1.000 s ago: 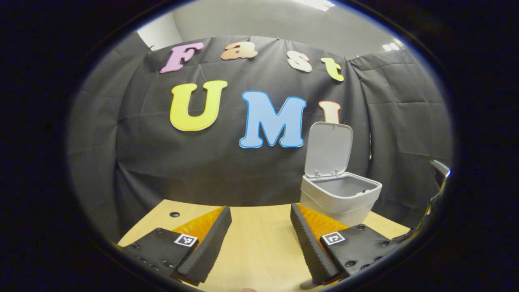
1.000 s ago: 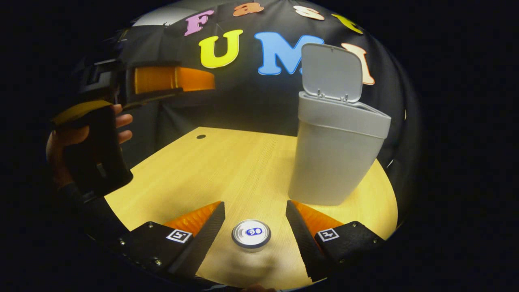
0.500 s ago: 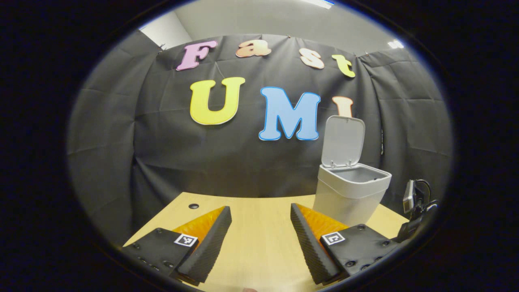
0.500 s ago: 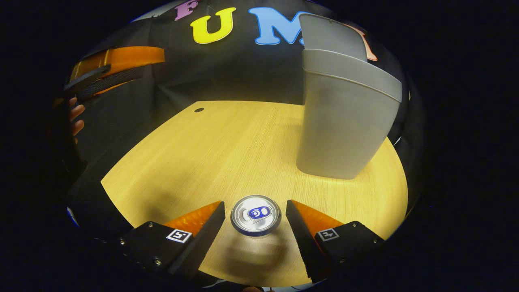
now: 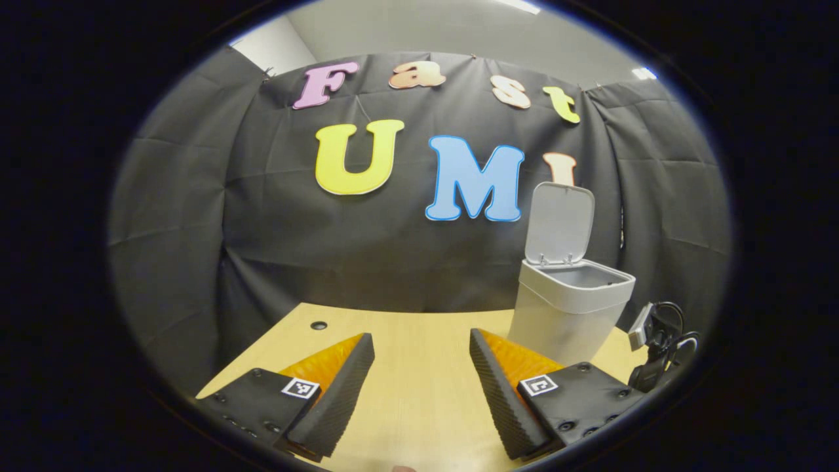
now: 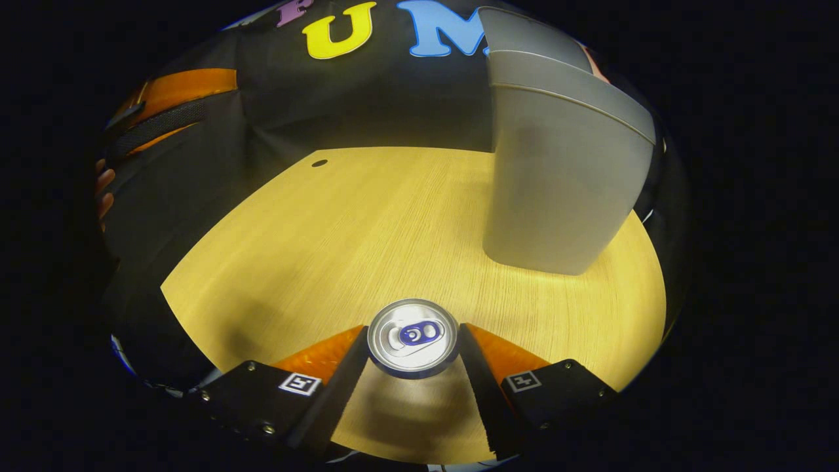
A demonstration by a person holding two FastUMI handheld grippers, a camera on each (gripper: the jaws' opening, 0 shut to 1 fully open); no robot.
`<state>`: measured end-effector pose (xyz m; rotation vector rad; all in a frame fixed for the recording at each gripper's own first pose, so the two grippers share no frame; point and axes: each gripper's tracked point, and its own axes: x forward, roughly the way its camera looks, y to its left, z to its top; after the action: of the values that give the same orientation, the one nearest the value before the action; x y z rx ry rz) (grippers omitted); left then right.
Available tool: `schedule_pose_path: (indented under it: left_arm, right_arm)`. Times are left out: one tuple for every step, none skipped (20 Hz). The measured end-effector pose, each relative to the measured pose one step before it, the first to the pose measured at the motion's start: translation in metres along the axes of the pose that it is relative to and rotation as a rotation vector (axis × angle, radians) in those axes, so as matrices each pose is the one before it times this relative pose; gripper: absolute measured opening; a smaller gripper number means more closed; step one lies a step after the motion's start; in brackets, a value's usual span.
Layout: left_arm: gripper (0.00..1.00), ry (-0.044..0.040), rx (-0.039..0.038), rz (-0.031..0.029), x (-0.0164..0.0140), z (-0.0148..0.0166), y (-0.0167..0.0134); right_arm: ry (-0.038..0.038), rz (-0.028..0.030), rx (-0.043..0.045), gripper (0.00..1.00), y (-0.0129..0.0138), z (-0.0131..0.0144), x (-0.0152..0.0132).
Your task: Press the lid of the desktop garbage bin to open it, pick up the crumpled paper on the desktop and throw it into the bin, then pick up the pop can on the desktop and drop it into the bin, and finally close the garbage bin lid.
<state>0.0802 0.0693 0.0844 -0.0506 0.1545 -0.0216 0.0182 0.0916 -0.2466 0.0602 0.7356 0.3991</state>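
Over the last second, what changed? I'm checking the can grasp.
The right tool came down around the can and its fingers closed until they touch its sides. The left tool drew back from the bin, staying open. The lid stayed up.

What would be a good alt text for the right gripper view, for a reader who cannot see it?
The right gripper closes around the top of an upright pop can on a wooden table, both fingers at its sides. The grey garbage bin stands behind to the right, and the other gripper hangs at far left.
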Motion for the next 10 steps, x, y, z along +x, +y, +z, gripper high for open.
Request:
schedule_pose_path:
  left_arm:
    - [0.96,0.00323,0.00223,0.00079,0.00035,-0.00080,-0.00050]
    - [0.96,0.00210,0.00026,-0.00013,0.00029,-0.00090,-0.00032]
    - [0.96,0.00210,-0.00110,-0.00121,-0.00050,-0.00044,-0.00077]
    - [0.96,0.00012,-0.00090,-0.00010,-0.00047,0.00012,-0.00061]
    - [0.96,-0.00044,0.00075,-0.00208,0.00051,0.00034,-0.00080]
    - [0.96,-0.00097,0.00312,0.00133,-0.00009,0.00068,-0.00130]
    - [0.96,-0.00137,0.00325,-0.00152,0.00080,0.00042,-0.00092]
    - [0.96,-0.00073,0.00248,-0.00142,0.00064,0.00085,-0.00136]
    - [0.96,-0.00187,0.00175,-0.00138,0.00143,0.00055,-0.00118]
    - [0.96,-0.00159,0.00094,-0.00255,0.00025,0.00133,-0.00109]
  right_arm:
    - [-0.00006,0.00408,-0.00413,0.86,0.00037,0.00000,-0.00027]
    - [-0.00153,0.00122,-0.00437,0.94,-0.00016,0.00088,-0.00074]
    - [0.00348,0.00459,-0.00219,0.85,0.00077,-0.00175,0.00012]
    - [-0.00151,0.00225,-0.00092,0.83,-0.00086,0.00079,-0.00054]
    - [-0.00719,0.00181,0.00009,0.84,-0.00010,0.00163,-0.00155]
    - [-0.00782,0.00541,0.00187,0.92,-0.00008,0.00055,-0.00140]
    - [-0.01017,0.00182,0.00299,0.84,-0.00149,0.00292,-0.00295]
    - [-0.00639,0.00370,0.00114,0.84,-0.00032,0.00314,-0.00383]
    - [-0.01207,-0.00048,0.00199,0.84,-0.00104,0.00261,-0.00319]
    - [-0.01292,0.00117,0.00172,0.84,-0.00143,0.00374,-0.00422]
